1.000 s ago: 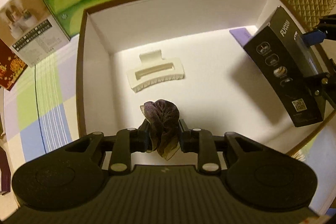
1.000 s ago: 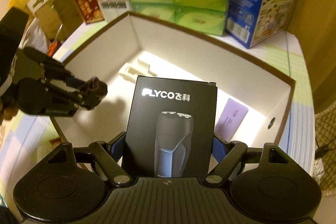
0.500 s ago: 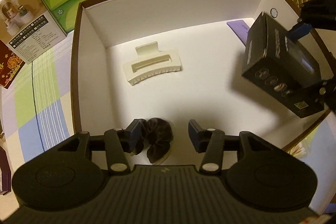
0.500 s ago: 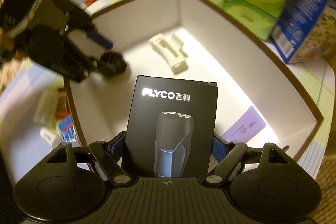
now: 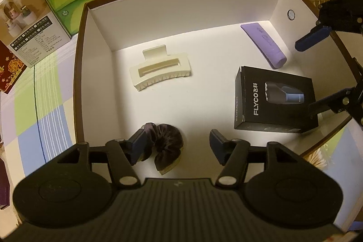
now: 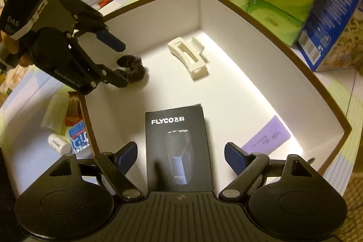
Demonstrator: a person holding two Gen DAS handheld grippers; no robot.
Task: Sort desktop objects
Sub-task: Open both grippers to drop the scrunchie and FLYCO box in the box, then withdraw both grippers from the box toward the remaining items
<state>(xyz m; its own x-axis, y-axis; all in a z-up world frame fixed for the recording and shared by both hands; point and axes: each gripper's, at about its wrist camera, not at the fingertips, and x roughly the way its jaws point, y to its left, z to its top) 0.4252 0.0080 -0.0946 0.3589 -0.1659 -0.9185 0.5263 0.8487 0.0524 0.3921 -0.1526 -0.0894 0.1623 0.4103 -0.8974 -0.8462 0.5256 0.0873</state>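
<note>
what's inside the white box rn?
Four things on the box floor: cream hair claw, dark scrunchie, black shaver carton, purple tube. The strip of floor under both grippers' bodies is hidden.

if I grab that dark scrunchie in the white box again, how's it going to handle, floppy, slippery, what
The scrunchie looks like ruched velvety fabric, so it would probably squash and droop rather than hold shape. It seems light and unlikely to break. Lying flat as a bunched ring on the box floor, it should drag, not roll, if nudged. The left gripper is opening around it.

Opening left tongs around scrunchie in white box
</note>
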